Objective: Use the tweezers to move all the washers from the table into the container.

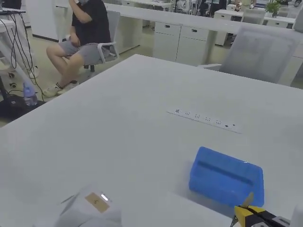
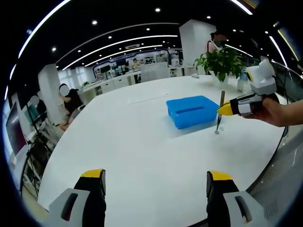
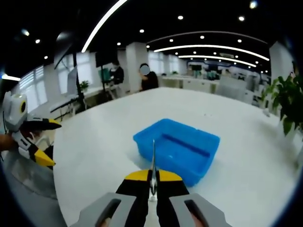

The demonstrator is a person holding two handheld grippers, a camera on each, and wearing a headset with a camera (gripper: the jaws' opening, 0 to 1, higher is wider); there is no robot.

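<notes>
The blue container (image 1: 226,176) stands on the white table (image 1: 132,123) at the front right; it looks empty inside in the right gripper view (image 3: 177,149). My right gripper (image 3: 152,177) is shut on the tweezers (image 3: 154,158), whose thin tips point toward the container's near wall. In the left gripper view the right gripper (image 2: 226,109) holds the tweezers (image 2: 220,113) tip-down beside the container (image 2: 191,111), over a small washer (image 2: 217,133) on the table. My left gripper (image 2: 156,189) is open and holds nothing, well short of the container.
A power strip (image 1: 206,119) lies flat behind the container. A person (image 1: 80,33) sits on a chair at the far left, and a grey chair (image 1: 258,52) stands at the table's far edge. A potted plant (image 2: 220,64) stands beyond the container.
</notes>
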